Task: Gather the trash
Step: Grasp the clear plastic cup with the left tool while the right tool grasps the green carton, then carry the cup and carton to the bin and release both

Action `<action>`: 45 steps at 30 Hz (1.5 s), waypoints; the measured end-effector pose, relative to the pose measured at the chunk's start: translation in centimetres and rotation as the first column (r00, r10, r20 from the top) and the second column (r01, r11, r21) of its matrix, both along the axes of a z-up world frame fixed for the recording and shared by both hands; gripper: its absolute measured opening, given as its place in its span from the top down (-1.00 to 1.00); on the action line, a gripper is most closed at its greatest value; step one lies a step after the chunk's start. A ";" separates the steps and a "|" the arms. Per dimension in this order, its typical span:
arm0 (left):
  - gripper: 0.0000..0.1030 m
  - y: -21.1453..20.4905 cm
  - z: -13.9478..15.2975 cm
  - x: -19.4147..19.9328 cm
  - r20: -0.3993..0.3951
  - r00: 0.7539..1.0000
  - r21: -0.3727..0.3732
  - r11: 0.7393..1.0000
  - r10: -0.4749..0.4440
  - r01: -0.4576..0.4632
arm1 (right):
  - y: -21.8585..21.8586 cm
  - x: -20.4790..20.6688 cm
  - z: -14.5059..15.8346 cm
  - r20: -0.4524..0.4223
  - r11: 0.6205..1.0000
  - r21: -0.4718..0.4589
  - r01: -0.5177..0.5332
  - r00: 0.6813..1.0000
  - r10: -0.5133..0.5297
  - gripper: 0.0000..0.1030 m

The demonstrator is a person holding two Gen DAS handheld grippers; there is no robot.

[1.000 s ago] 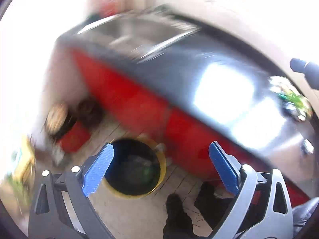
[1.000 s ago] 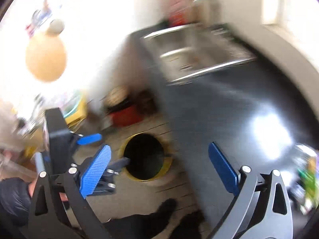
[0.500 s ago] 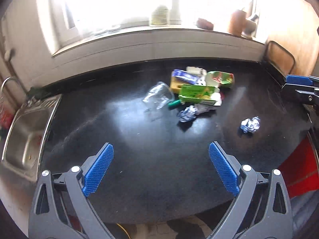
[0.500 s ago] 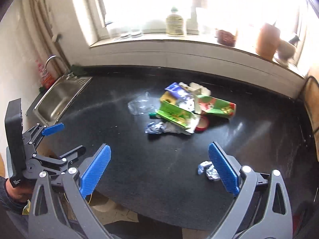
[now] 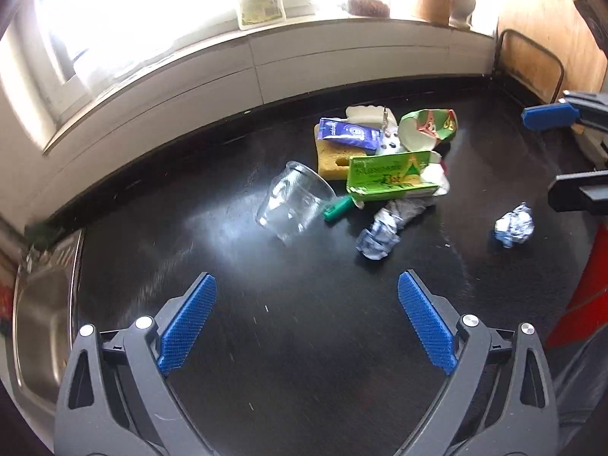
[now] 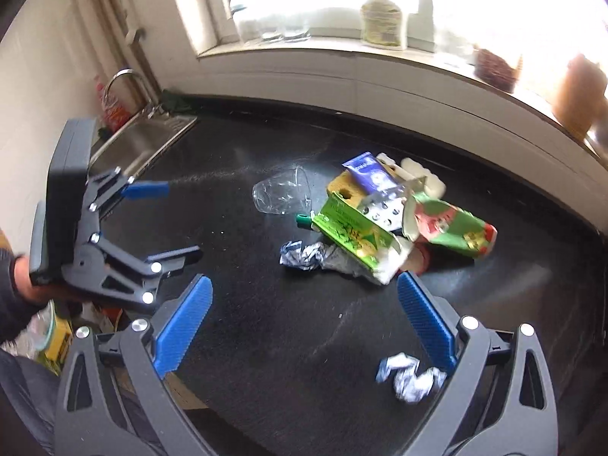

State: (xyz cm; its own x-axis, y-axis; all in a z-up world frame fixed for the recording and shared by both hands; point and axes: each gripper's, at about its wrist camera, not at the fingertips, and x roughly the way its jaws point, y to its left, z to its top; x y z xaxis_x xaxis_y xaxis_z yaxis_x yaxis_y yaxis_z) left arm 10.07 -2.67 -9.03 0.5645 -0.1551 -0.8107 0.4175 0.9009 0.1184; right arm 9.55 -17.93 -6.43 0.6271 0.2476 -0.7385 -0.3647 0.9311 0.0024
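Nothing looks collected yet: both grippers are empty, fingers spread wide, above the black desk (image 5: 304, 323). The left gripper (image 5: 307, 323) faces the trash pile from the near edge; the right gripper (image 6: 304, 323) hangs above a foil ball (image 6: 412, 378) lying apart from the pile, just beside its right finger.

Left to gather, by my reading: a clear cup (image 5: 294, 203) on its side, a green box (image 5: 391, 176), a sponge (image 5: 332, 159), a blue sachet (image 5: 349, 133), a crushed carton (image 5: 429, 129), a crumpled wrapper (image 5: 383, 228) and the foil ball.

The desk is glossy and dark, with a steel sink (image 6: 142, 144) at its left end. Behind runs a bright window sill (image 5: 266, 34) carrying a bottle (image 5: 262, 2).
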 end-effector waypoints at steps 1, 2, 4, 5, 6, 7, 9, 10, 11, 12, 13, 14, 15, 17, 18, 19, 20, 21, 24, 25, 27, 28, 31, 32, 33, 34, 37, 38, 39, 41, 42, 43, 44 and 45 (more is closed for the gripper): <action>-0.82 0.0 -0.7 1.3 -0.008 1.000 0.011 1.000 -0.015 0.015 | 0.2 1.5 -0.6 -0.008 0.999 -0.034 -0.022 1.000 0.022 -0.84; -0.82 0.0 -1.3 2.2 -0.012 1.000 0.017 1.000 -0.025 0.025 | 0.3 2.5 -1.1 -0.010 0.998 -0.052 -0.042 0.999 0.042 -0.82; -0.82 0.2 -2.8 4.7 -0.028 0.999 0.017 0.999 -0.045 0.045 | 0.5 4.6 -2.1 -0.018 0.993 -0.094 -0.073 0.997 0.072 -0.80; -0.82 0.1 -3.5 5.8 -0.037 0.998 0.019 0.998 -0.051 0.052 | 0.8 5.8 -2.6 -0.020 0.987 -0.128 -0.094 0.996 0.093 -0.78; -0.82 0.1 -4.4 7.2 -0.047 0.997 0.021 0.998 -0.061 0.062 | 1.0 6.7 -3.2 -0.020 0.980 -0.157 -0.119 0.993 0.117 -0.78; -0.82 0.0 -5.0 8.2 -0.052 0.996 0.021 0.997 -0.076 0.077 | 1.3 7.7 -3.8 -0.023 0.971 -0.189 -0.143 0.990 0.141 -0.78; -0.82 -0.3 -6.2 9.6 -0.062 0.993 0.033 0.995 -0.096 0.098 | 1.5 9.3 -5.4 -0.050 0.953 -0.241 -0.185 0.983 0.178 -0.71; -0.82 -0.5 -6.9 10.3 -0.070 0.991 0.037 0.993 -0.112 0.115 | 1.6 9.9 -6.0 -0.063 0.946 -0.254 -0.199 0.980 0.189 -0.66; -0.82 -0.7 -7.5 10.9 -0.074 0.989 0.035 0.991 -0.129 0.132 | 1.6 10.8 -7.0 -0.083 0.935 -0.276 -0.220 0.975 0.205 -0.60; -0.82 -0.9 -7.9 11.3 -0.082 0.986 0.031 0.988 -0.145 0.148 | 1.5 11.2 -7.5 -0.097 0.928 -0.289 -0.234 0.972 0.215 -0.59; -0.82 -1.2 -8.5 11.8 -0.095 0.981 0.024 0.985 -0.167 0.170 | 1.5 11.6 -8.0 -0.106 0.922 -0.301 -0.245 0.969 0.223 -0.58; -0.81 -1.4 -8.8 12.1 -0.099 0.978 0.022 0.982 -0.184 0.187 | 1.6 11.9 -8.5 -0.110 0.911 -0.322 -0.258 0.966 0.234 -0.54; -0.80 -1.7 -8.9 12.4 -0.091 0.976 0.022 0.979 -0.200 0.203 | 1.6 12.1 -8.8 -0.111 0.903 -0.336 -0.268 0.963 0.244 -0.50; -0.69 -1.9 -9.0 12.6 -0.094 0.973 -0.002 0.977 -0.211 0.212 | 1.6 12.3 -9.3 -0.130 0.890 -0.345 -0.297 0.955 0.268 -0.24; -0.54 -2.0 -9.1 12.9 -0.109 0.971 -0.023 0.977 -0.212 0.210 | 1.5 12.5 -9.5 -0.143 0.887 -0.342 -0.310 0.950 0.277 0.04; -0.46 -1.9 -9.1 13.0 -0.114 0.971 -0.040 0.977 -0.211 0.207 | 1.5 12.6 -9.6 -0.153 0.887 -0.336 -0.317 0.947 0.281 0.14; -0.23 -1.9 -9.0 13.1 -0.115 0.972 -0.054 0.978 -0.205 0.200 | 1.5 12.6 -9.7 -0.153 0.886 -0.337 -0.318 0.947 0.282 0.27; -0.14 -1.9 -8.9 13.0 -0.114 0.974 -0.053 0.980 -0.196 0.191 | 1.4 12.4 -9.8 -0.150 0.887 -0.336 -0.317 0.948 0.282 0.30; 0.09 -1.9 -8.3 12.3 -0.104 0.981 -0.043 0.987 -0.161 0.158 | 1.2 12.1 -9.1 -0.146 0.903 -0.304 -0.303 0.952 0.270 0.36; 0.11 -1.8 -8.0 12.1 -0.105 0.983 -0.046 0.988 -0.149 0.145 | 1.1 12.0 -8.6 -0.139 0.912 -0.289 -0.291 0.955 0.260 0.36; 0.12 -1.6 -7.2 11.1 -0.109 0.986 -0.064 0.991 -0.125 0.119 | 0.9 11.5 -7.3 -0.124 0.927 -0.261 -0.270 0.961 0.245 0.37; 0.13 -1.5 -6.6 10.5 -0.104 0.989 -0.068 0.993 -0.107 0.100 | 0.8 11.0 -6.7 -0.115 0.933 -0.251 -0.260 0.964 0.238 0.37; 0.13 -1.0 -4.3 8.2 -0.075 0.996 -0.074 0.996 -0.057 0.052 | 0.6 9.7 -4.4 -0.085 0.956 -0.203 -0.211 0.977 0.198 0.37; 0.13 -0.9 -3.5 7.4 -0.072 0.997 -0.086 0.996 -0.036 0.030 | 0.5 9.1 -3.6 -0.069 0.965 -0.184 -0.188 0.982 0.178 0.37; 0.13 -0.7 -2.9 6.6 -0.070 0.997 -0.095 0.995 -0.015 0.008 | 0.4 8.5 -2.9 -0.062 0.972 -0.162 -0.169 0.985 0.160 0.37; 0.13 -0.6 -1.9 5.5 -0.064 0.998 -0.107 0.994 0.014 -0.021 | 0.3 7.9 -2.3 -0.054 0.979 -0.138 -0.150 0.988 0.143 0.37; 0.13 -0.5 -0.2 2.7 -0.055 0.996 -0.116 0.990 0.073 -0.079 | 0.2 6.1 -1.3 -0.033 0.990 -0.097 -0.105 0.994 0.102 0.37; 0.13 -0.5 0.2 1.8 -0.051 0.995 -0.114 0.989 0.089 -0.094 | 0.2 5.8 -1.1 -0.026 0.991 -0.095 -0.094 0.995 0.092 0.37; 0.13 -0.5 0.5 1.0 -0.050 0.993 -0.113 0.988 0.105 -0.110 | 0.2 5.2 -0.9 -0.019 0.993 -0.089 -0.081 0.997 0.080 0.37; 0.13 -0.1 0.9 -0.5 -0.058 0.988 -0.132 0.980 0.141 -0.147 | 0.1 4.0 -0.7 -0.013 0.995 -0.077 -0.071 0.997 0.070 0.37; 0.13 0.1 0.9 -1.2 -0.055 0.987 -0.136 0.978 0.151 -0.157 | 0.3 3.6 -0.7 -0.009 0.995 -0.075 -0.070 0.998 0.070 0.37; 0.13 -0.1 0.9 -1.5 -0.053 0.986 -0.134 0.978 0.156 -0.162 | 0.2 2.8 -0.6 -0.006 0.995 -0.077 -0.071 0.997 0.071 0.37; 0.13 0.0 0.9 -1.8 -0.051 0.986 -0.131 0.977 0.161 -0.167 | 0.5 2.7 -0.6 -0.002 0.994 -0.081 -0.075 0.997 0.075 0.37; 0.13 -0.1 0.9 -2.1 -0.048 0.985 -0.127 0.977 0.166 -0.171 | 0.7 2.4 -0.6 0.000 0.993 -0.085 -0.078 0.997 0.078 0.37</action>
